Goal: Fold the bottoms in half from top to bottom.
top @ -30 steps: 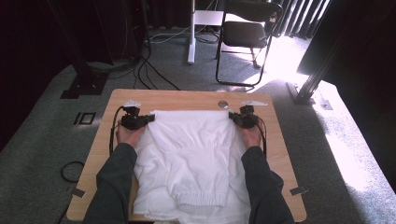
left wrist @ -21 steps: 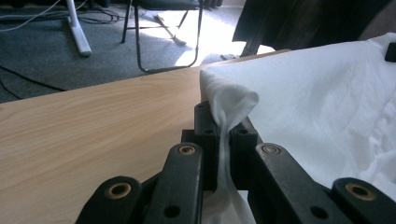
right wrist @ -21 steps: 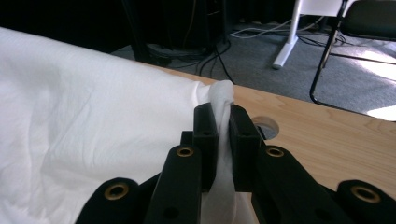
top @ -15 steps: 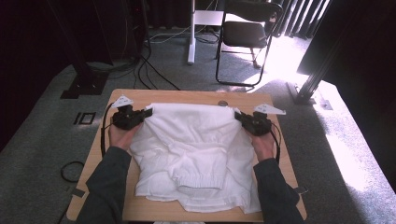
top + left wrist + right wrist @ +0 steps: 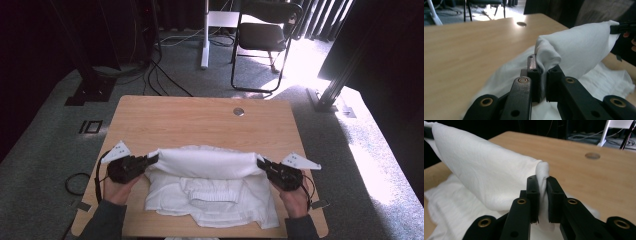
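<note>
- White knit garment on wooden table, near-edge half, roughly 6 o'clock of tabletop centre; ribbed band facing up at garment middle.
- Far edge of garment lifted into raised fold, stretched between both grippers, above the rest lying flat.
- L gripper at 9 o'clock of garment, jaws clamped on L end of fold; bunch of cloth pinched between pads in left gripper view, cloth bulging above jaw tips.
- R gripper at 3 o'clock of garment, jaws clamped on R end of fold; narrow strip of fabric squeezed between pads in right gripper view. Grip eased very slightly just now, cloth remaining pinched.
- L hand and R hand behind grippers, forearms entering from 6 o'clock.
- Round metal grommet in table at 12 o'clock of garment, well apart.
- Folding chair on carpet beyond table, 12–1 o'clock.
- Cables on floor at 11 o'clock.
</note>
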The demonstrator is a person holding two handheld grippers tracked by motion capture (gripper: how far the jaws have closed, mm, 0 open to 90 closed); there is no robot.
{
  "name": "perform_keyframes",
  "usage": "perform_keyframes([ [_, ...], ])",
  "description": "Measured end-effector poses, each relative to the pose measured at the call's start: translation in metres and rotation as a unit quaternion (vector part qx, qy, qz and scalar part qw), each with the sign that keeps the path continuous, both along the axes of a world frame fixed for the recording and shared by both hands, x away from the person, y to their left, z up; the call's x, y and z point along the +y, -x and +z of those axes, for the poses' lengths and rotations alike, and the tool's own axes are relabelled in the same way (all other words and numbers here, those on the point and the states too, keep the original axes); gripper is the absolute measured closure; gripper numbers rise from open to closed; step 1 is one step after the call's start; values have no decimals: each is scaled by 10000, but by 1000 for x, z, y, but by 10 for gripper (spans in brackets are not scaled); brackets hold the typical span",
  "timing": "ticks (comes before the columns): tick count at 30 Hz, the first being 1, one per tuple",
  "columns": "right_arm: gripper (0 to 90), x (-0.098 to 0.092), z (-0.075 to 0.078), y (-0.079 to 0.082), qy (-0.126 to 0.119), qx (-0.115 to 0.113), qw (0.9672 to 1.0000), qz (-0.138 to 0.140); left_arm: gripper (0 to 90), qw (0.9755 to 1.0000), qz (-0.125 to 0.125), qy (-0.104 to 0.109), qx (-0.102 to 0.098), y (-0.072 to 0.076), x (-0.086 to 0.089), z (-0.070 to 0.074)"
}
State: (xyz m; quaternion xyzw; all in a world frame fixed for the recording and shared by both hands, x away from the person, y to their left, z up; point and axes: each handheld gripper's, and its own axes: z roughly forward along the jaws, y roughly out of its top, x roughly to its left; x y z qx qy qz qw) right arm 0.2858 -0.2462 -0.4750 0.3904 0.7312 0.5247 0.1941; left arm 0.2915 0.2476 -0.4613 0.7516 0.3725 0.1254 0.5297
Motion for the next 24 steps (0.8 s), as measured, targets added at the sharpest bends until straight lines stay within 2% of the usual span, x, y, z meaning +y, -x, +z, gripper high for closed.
perform_keyframes([
  [2, 817, -2, -13, 11, 51, 65, 9999, -67, 839, 9998, 42, 114, 178, 9, 3, -16],
  [3, 817, -4, -20, 15, -18, 151, 9999, -40, 840, 9994, 44, 163, 291, 13, 4, -24],
  [7, 817, 1, -50, 26, 5, 670, 9978, -20, 842, 9973, 26, -48, 728, 20, -1, -53],
  [8, 817, 4, -56, 28, 66, 827, 9966, 2, 842, 9964, 31, -118, 837, 20, -3, -60],
  [11, 815, 10, -70, 28, 337, 1113, 9932, 34, 842, 9928, -1, -403, 1126, 17, -12, -78],
  [13, 814, 15, -74, 23, 510, 1223, 9912, 34, 843, 9898, -25, -576, 1301, 11, -19, -90],
  [15, 814, 21, -77, 16, 699, 1249, 9897, 33, 847, 9898, -28, -581, 1302, 7, -23, -93],
  [17, 815, 25, -80, 9, 862, 1238, 9885, 35, 848, 9900, 25, -724, 1208, 2, -26, -91],
  [18, 815, 27, -80, 4, 884, 1235, 9884, 45, 848, 9898, 59, -786, 1185, -2, -27, -90],
  [24, 809, 29, -80, -29, 948, 1151, 9887, -163, 845, 9901, 395, -840, 1050, -32, -34, -90],
])
